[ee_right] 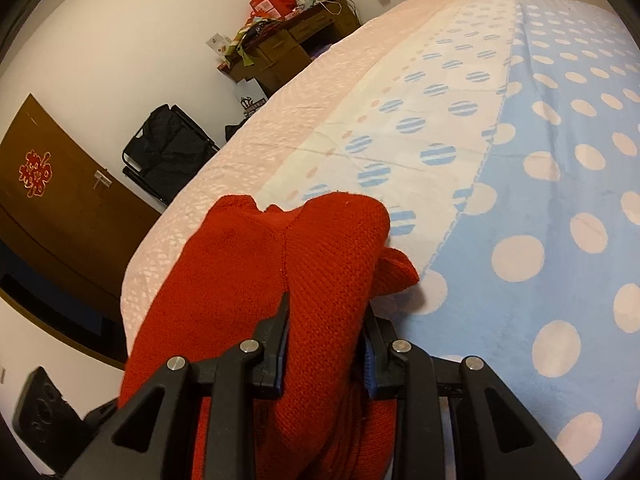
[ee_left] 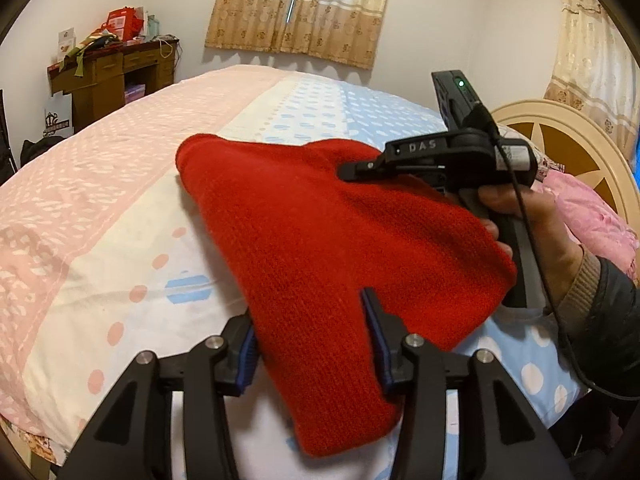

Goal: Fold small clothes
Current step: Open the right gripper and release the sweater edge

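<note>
My red sweater (ee_left: 320, 240) hangs lifted over the bed (ee_left: 120, 220), and its bulk hides the pads of both tools. In my left gripper (ee_left: 312, 344) a strip of knit fills the gap between the fingers, pinched. My right gripper (ee_right: 326, 344) likewise clamps a thick bunch. From the left camera its tip is buried in the fabric; my right hand (ee_left: 532, 224) grips the handle, held level, wrist cut off.

Red knit garment (ee_left: 320, 240) between left tool (ee_left: 312, 344) fingers — right tool (ee_left: 348, 171) pinching far edge.
</note>
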A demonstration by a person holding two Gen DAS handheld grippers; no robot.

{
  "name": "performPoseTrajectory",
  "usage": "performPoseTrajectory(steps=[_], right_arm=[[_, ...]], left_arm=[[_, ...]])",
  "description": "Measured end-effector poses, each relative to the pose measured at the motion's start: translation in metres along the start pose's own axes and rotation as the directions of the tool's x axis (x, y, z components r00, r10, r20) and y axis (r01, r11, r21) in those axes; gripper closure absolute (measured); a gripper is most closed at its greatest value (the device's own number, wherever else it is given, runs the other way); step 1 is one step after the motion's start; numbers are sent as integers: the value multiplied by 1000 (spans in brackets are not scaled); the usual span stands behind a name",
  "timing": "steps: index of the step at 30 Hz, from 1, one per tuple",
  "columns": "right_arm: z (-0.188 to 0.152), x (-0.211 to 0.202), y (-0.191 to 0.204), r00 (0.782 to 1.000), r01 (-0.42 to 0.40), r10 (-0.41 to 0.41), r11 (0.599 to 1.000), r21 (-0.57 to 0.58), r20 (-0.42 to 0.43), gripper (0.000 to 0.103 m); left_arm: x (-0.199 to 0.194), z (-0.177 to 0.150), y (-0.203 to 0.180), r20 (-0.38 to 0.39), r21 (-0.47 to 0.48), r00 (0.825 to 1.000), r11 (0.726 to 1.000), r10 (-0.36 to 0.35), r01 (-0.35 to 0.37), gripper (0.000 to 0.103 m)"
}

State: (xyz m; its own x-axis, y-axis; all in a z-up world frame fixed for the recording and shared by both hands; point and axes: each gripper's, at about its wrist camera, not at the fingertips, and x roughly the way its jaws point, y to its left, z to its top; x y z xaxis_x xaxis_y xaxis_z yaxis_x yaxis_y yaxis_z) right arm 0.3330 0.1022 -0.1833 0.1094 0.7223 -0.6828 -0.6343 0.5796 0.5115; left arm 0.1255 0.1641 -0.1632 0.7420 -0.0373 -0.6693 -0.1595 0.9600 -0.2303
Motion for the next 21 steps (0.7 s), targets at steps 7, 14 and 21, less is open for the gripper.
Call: performPoseTrajectory(steps=[7, 14, 21], right_arm=[[0, -4, -6, 999, 41, -41, 999, 24, 9, 64], [-6, -72, 7, 982, 84, -91, 995, 46, 166, 52], [-57, -79, 68, 996, -58, 66, 991, -124, 57, 48]], left_arm=[[-25, 11, -1, 61, -4, 998, 1000, 17, -17, 52], [-27, 24, 17, 104, -18, 992, 997, 70, -69, 42], [13, 16, 35, 34, -23, 984, 984, 176, -176, 36]])
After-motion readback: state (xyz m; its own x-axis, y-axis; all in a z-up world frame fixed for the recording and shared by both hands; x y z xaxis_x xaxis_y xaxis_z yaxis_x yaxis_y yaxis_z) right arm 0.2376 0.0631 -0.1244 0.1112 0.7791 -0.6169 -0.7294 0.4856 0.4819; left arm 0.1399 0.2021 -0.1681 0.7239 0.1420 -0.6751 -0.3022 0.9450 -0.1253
